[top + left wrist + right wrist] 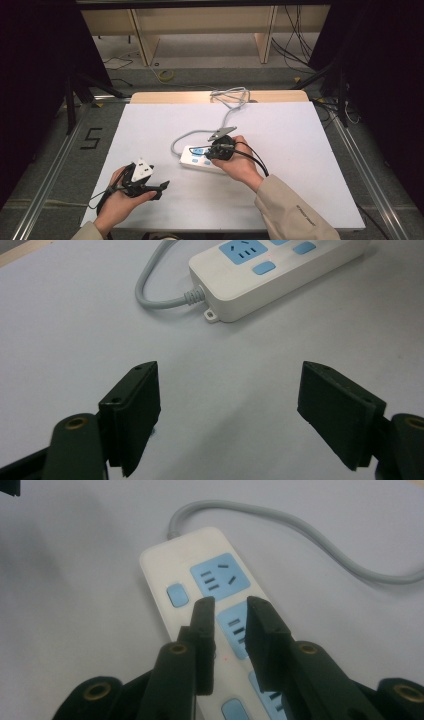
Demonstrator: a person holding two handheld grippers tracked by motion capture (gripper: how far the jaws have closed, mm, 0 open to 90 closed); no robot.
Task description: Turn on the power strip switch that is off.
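A white power strip (196,161) with blue sockets and blue switches lies flat near the middle of the white table (300,165). Its grey cable (227,117) loops off toward the far edge. My right gripper (209,153) hovers just over the strip (165,565); in the right gripper view its jaws (231,602) stand a narrow gap apart above a blue socket, nothing between them. My left gripper (159,189) rests at the front left, apart from the strip (280,275). Its jaws (230,380) are wide open and empty over bare table.
The cable (300,530) curves across the table behind the strip and bunches at the wooden far edge (220,96). Metal rails run along both sides of the table. A "5" mark (91,138) is on the floor at left.
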